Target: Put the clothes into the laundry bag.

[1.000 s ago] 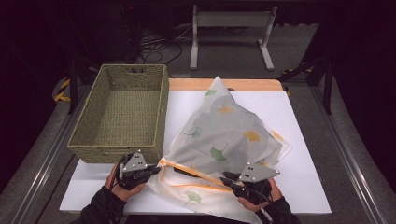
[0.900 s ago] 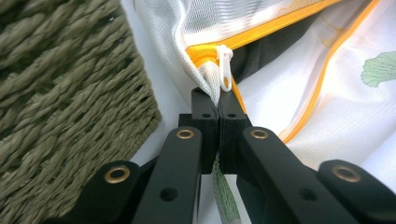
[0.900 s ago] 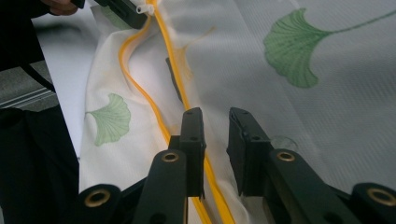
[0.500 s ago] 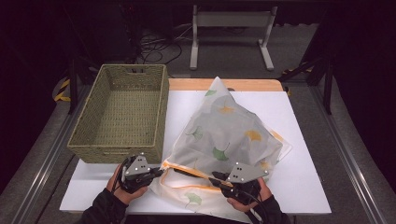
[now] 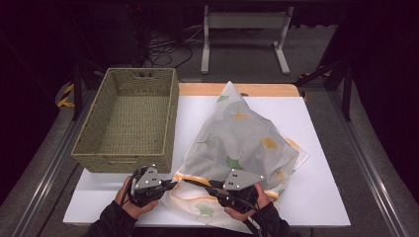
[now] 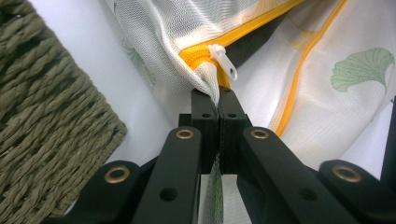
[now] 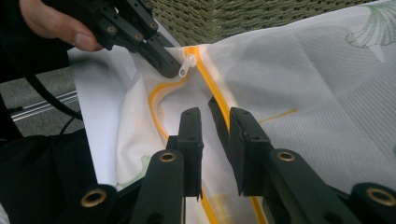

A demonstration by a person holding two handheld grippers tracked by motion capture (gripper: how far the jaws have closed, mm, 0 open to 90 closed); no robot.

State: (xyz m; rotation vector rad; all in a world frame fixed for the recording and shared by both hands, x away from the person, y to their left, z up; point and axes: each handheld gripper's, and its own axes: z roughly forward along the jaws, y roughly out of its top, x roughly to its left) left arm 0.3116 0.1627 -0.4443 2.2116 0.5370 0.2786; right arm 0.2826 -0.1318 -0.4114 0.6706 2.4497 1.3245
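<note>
The mesh laundry bag [image 5: 244, 143] is lying on the bench just beside the wicker basket [image 5: 129, 118]. The left tool [image 6: 218, 105] is pinching its corner below the zipper pull [image 6: 224, 60]; the right tool [image 7: 215, 116], parted, is straddling the yellow zipper [image 7: 219, 107]. Advice: keep the corner taut and close near the pull.

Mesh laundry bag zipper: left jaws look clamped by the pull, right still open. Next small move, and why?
Probably ease the right gripper forward and close it on the white plastic zipper pull. Its jaws stand open, straddling the orange zipper tape short of the pull, while the left gripper is shut on the white leaf-print mesh bag beside it, anchoring that end.
</note>
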